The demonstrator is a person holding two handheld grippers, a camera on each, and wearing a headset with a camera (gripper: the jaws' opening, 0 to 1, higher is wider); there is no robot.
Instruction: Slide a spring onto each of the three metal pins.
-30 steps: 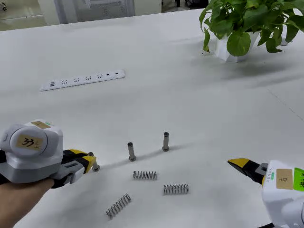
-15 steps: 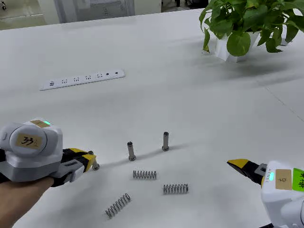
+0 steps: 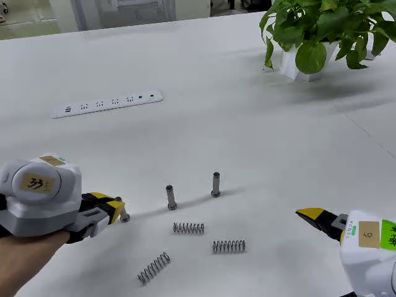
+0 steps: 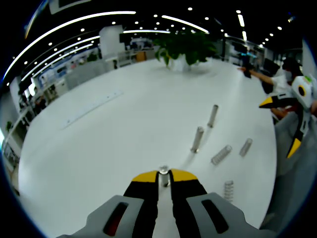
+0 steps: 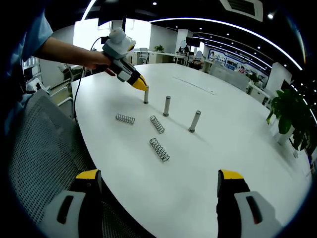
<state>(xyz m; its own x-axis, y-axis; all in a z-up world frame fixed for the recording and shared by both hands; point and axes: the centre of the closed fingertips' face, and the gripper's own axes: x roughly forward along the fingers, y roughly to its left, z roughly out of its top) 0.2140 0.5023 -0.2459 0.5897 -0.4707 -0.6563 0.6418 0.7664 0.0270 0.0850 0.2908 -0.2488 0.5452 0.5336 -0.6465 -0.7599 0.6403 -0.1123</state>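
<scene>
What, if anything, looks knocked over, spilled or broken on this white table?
Nothing stands out. Three silver metal pins stand upright, the left one between the left gripper's tips; three coiled wire springs lie flat and apart on the white table.

Shiny metal pins (image 3: pixel 216 184), wire springs (image 3: pixel 189 228); matt white table (image 3: pixel 247 124).

The white table (image 3: pixel 247 124) carries three upright pins (image 3: pixel 171 197) and three loose springs (image 3: pixel 189 228) beside them — farther off, a power strip (image 3: pixel 107 104) and a potted plant (image 3: pixel 315 34).
</scene>
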